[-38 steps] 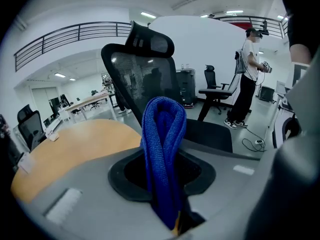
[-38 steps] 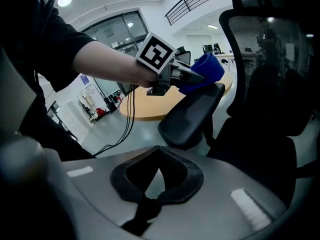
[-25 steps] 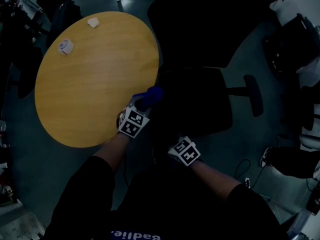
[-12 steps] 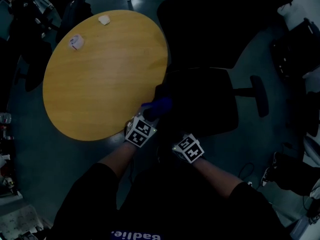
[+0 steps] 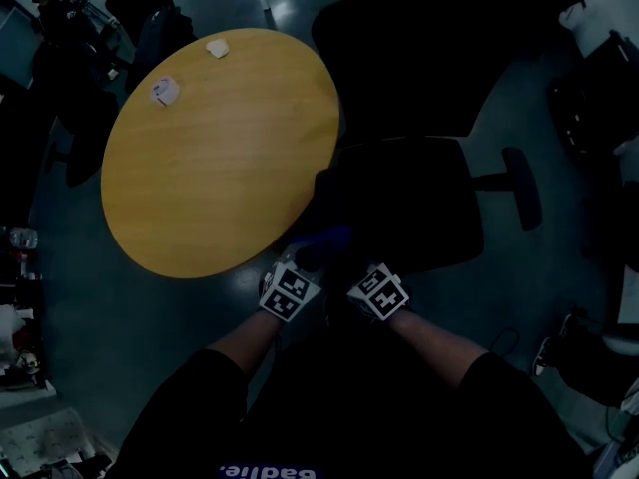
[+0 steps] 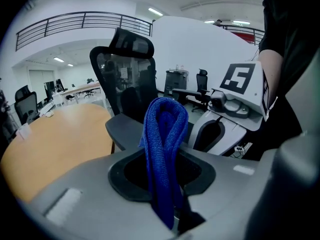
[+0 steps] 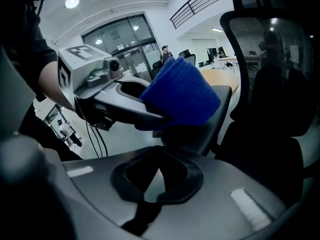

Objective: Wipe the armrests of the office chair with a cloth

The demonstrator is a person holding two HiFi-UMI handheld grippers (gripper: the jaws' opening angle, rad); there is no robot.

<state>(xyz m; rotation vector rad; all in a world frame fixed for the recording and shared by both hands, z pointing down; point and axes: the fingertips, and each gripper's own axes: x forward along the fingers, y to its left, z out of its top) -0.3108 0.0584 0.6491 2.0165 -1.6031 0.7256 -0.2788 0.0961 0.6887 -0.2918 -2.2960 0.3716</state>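
The round wooden table fills the left half of the head view. The black office chair stands just beside it on the right, with its seat facing the person. Its far armrest projects on the side away from the table. The near armrest lies next to the table edge.

The left gripper is positioned at the front end of the near armrest. Its jaws are clamped on a folded blue cloth, which stands up between them as a loop. In the right gripper view, the cloth sits on the front end of the near armrest and appears to touch it.

The right gripper is held just beside the left gripper, near the front edge of the seat. Its jaws are closed tip to tip, with nothing between them.

Two small white items lie on the far part of the table, well apart from the grippers.
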